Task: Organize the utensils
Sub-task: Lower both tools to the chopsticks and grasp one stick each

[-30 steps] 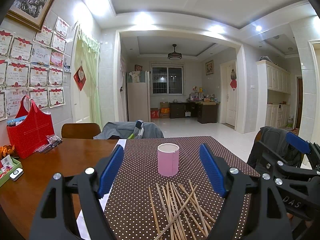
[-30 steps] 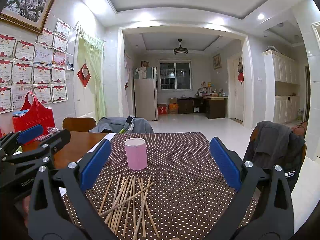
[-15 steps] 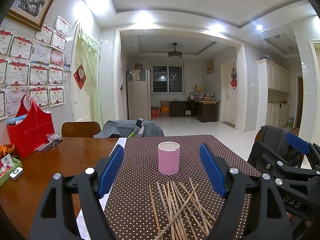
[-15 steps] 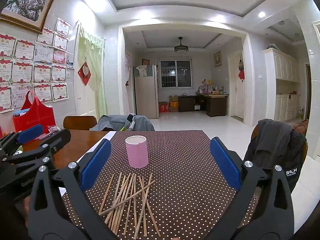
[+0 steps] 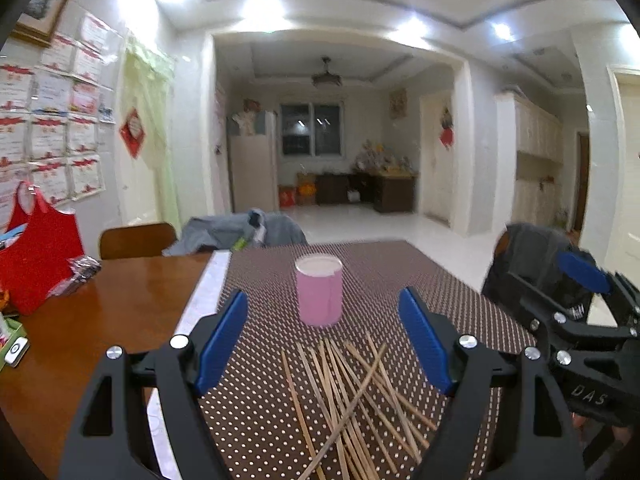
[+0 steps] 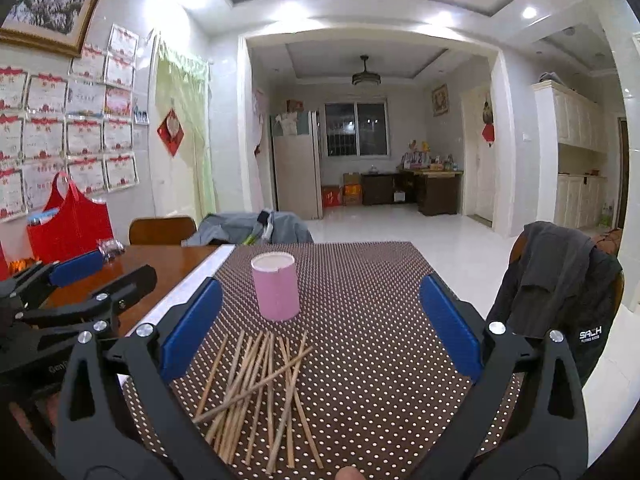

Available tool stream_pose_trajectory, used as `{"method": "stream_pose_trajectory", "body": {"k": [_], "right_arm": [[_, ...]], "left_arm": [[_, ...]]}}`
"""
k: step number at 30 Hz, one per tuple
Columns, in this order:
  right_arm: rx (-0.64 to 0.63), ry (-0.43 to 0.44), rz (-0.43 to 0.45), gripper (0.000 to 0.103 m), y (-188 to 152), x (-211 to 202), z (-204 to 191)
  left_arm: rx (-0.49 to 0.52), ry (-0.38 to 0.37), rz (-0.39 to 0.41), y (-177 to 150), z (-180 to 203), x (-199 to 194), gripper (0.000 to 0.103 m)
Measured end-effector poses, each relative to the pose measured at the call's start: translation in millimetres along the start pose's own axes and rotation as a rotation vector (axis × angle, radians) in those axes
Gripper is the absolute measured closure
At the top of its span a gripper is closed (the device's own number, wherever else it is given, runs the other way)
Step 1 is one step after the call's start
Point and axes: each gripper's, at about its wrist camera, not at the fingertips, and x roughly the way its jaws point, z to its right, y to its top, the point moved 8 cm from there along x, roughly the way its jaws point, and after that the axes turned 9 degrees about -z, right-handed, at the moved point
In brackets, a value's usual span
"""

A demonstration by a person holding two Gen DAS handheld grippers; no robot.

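Several wooden chopsticks point(image 5: 352, 396) lie loosely crossed on a brown dotted placemat point(image 5: 404, 276); they also show in the right wrist view point(image 6: 260, 388). A pink cylindrical cup point(image 5: 319, 290) stands upright just beyond them, and it shows in the right wrist view too point(image 6: 275, 286). My left gripper point(image 5: 324, 340) is open and empty, held above the near end of the chopsticks. My right gripper point(image 6: 320, 320) is open and empty, to the right of the left one, over the same pile. The left gripper point(image 6: 72, 284) shows at the left edge of the right wrist view.
The placemat lies on a wooden table point(image 5: 100, 320). A red bag point(image 5: 36, 252) and small items stand at the table's left. Chairs draped with jackets stand at the far side point(image 5: 240, 232) and the right point(image 6: 560, 280). An open tiled room lies beyond.
Both grippers have tilted down and moved slightly forward, so the cup and chopsticks sit higher and nearer in view. The left wrist view is blurred by motion. The jaws stay open.
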Motion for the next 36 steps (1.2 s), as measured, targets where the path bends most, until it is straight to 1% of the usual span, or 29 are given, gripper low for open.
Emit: {"method": "stream_pose_trajectory", "body": {"k": [1,3,6,7,9,10,12,14,15,16,18,24,26,29,31,33,35,36], "right_arm": [[-0.005,-0.004,-0.014,0.006,-0.2,4.7,0.0],[-0.016,-0.011,-0.071,0.006,-8.3,18.0,3.6],[-0.025,-0.008,-0.164,0.006,-24.0,38.3,8.6],[-0.033,-0.015,-0.204,0.006,-31.9,47.2,11.5],[-0.046,-0.02,-0.255,0.006,-41.9,58.4,14.2],[-0.048,-0.02,-0.292,0.006,-49.5,65.8,16.3],[-0.045,-0.01,-0.328,0.006,-57.5,73.6,17.4],[-0.047,-0.011,-0.373,0.006,-65.3,80.4,19.3],[-0.045,-0.003,-0.394,0.007,-69.7,84.9,18.9],[-0.041,0.005,-0.419,0.01,-74.7,88.9,19.8],[-0.034,0.015,-0.451,0.015,-80.7,94.2,20.7],[-0.007,0.068,-0.546,0.026,-96.1,107.5,21.0],[0.004,0.083,-0.564,0.029,-99.4,110.7,24.3],[0.034,0.13,-0.601,0.034,-103.7,116.7,23.6],[0.042,0.151,-0.624,0.044,-105.4,120.2,22.8],[0.049,0.182,-0.652,0.05,-106.4,124.7,20.4],[0.055,0.208,-0.673,0.051,-107.2,130.2,16.6],[0.06,0.223,-0.689,0.054,-107.7,133.9,14.3]], "left_arm": [[0.021,-0.011,-0.043,-3.4,1.1,9.9,0.026],[0.051,-0.026,-0.094,-9.7,1.2,22.6,0.026],[0.117,-0.049,-0.228,-31.2,1.7,52.3,0.026],[0.125,-0.059,-0.262,-38.2,-0.2,60.0,0.026],[0.127,-0.094,-0.338,-50.5,-1.5,75.8,0.026],[0.131,-0.104,-0.368,-55.9,-1.3,83.4,0.027],[0.16,-0.116,-0.423,-67.5,2.1,97.2,0.027],[0.188,-0.118,-0.463,-75.8,6.3,107.8,0.027],[0.197,-0.115,-0.478,-79.2,8.2,113.2,0.034],[0.204,-0.12,-0.505,-83.7,11.3,120.0,0.044],[0.206,-0.135,-0.542,-90.5,15.3,130.6,0.053],[0.272,-0.148,-0.63,-103.0,35.6,159.0,0.068],[0.286,-0.149,-0.658,-106.7,39.5,166.9,0.071],[0.306,-0.156,-0.685,-110.6,43.1,178.4,0.076],[0.302,-0.167,-0.71,-113.2,44.8,185.1,0.095],[0.283,-0.167,-0.718,-112.9,43.2,190.8,0.096],[0.269,-0.177,-0.72,-112.6,42.7,194.1,0.096],[0.26,-0.176,-0.719,-112.0,41.5,195.3,0.097]]}}
